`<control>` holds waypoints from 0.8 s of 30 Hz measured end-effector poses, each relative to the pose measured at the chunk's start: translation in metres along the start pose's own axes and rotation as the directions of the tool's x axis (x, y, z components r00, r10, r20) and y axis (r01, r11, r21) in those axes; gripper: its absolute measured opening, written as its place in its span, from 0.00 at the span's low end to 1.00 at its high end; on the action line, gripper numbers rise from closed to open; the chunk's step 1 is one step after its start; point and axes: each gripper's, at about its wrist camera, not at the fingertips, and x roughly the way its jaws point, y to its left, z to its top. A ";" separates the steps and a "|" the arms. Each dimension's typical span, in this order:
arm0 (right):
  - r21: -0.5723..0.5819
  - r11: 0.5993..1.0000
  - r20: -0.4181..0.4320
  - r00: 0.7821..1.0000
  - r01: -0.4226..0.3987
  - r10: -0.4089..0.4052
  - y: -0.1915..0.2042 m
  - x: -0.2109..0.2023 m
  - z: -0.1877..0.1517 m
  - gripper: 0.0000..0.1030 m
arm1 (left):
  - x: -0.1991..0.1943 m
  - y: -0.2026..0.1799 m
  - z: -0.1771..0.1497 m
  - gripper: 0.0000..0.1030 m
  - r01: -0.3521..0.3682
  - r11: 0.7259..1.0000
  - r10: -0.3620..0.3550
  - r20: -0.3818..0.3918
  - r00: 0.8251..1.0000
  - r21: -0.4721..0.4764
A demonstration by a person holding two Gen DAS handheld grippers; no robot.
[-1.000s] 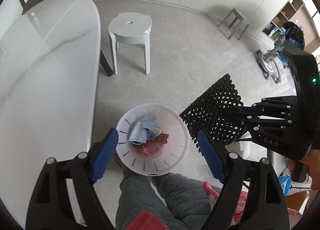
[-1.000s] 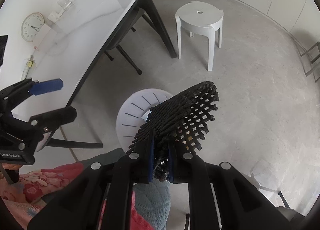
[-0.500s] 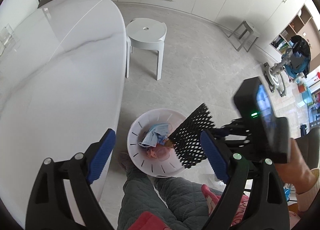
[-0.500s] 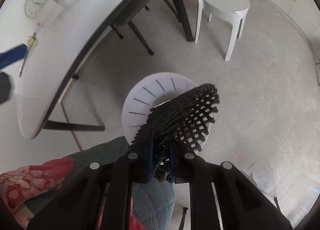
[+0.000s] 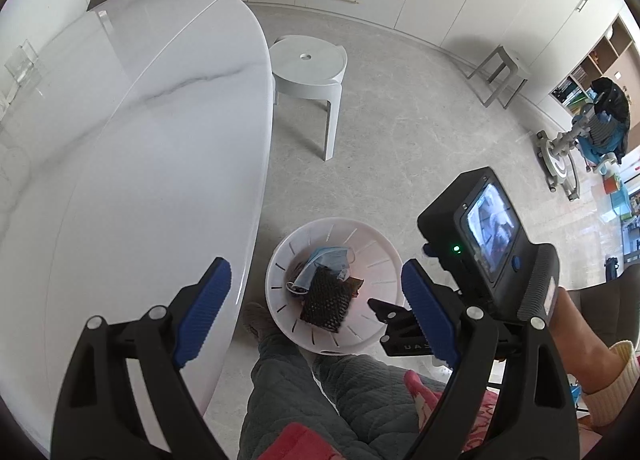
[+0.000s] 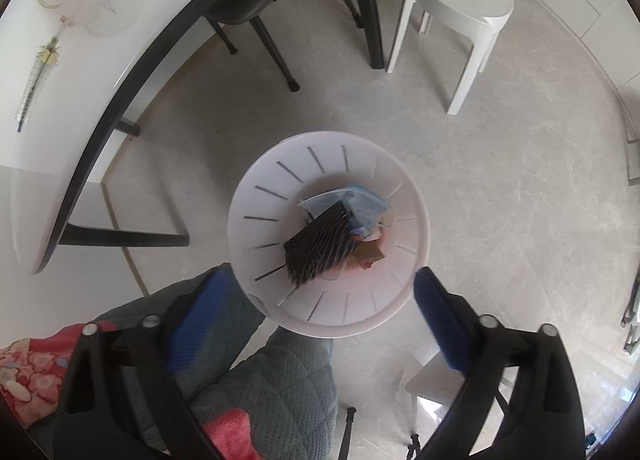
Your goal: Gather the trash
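Note:
A white slotted trash bin (image 5: pixel 384 260) (image 6: pixel 256 199) stands on the floor by the person's knees. Inside it lies a black mesh mat (image 5: pixel 326 298) (image 6: pixel 320 246) on top of a blue face mask (image 5: pixel 326 260) (image 6: pixel 366 205) and small brown and pink scraps (image 6: pixel 370 254). My right gripper (image 6: pixel 320 310) hovers straight above the bin with its jaws opening wide and nothing between them; the mat has dropped free. My left gripper (image 5: pixel 316 310) is open and empty, above the bin's left side, beside the right gripper's body (image 5: pixel 480 244).
A white marble table (image 5: pixel 120 139) fills the left, its dark legs and a chair (image 6: pixel 256 7) beneath. A white stool (image 5: pixel 308 71) (image 6: pixel 460 15) stands beyond the bin. The person's quilted grey trousers (image 5: pixel 296 392) are just below the bin. Cabinets line the far wall.
The right gripper sank toward the bin and its jaws sprang apart, dropping the black mesh mat into the bin. The left gripper stayed open and nearly still.

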 end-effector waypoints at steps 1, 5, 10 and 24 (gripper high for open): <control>0.009 1.000 0.003 1.000 0.005 -0.005 -0.002 -0.003 0.000 0.94 | 0.000 -0.001 0.000 0.81 -0.001 1.000 0.001 0.000 1.000 0.001; 0.054 0.998 0.015 1.000 0.024 -0.025 -0.013 -0.019 -0.001 0.97 | -0.003 -0.002 0.000 0.81 -0.017 1.000 0.017 0.012 1.000 0.004; 0.086 0.995 0.108 0.993 0.042 -0.051 -0.015 -0.065 0.005 0.97 | -0.021 0.000 0.005 0.85 -0.058 0.998 0.060 0.061 0.996 -0.027; -0.153 0.988 0.526 0.849 0.036 0.051 0.098 -0.251 0.097 0.98 | -0.175 0.083 0.037 0.92 -0.324 0.896 0.418 0.328 0.847 -0.305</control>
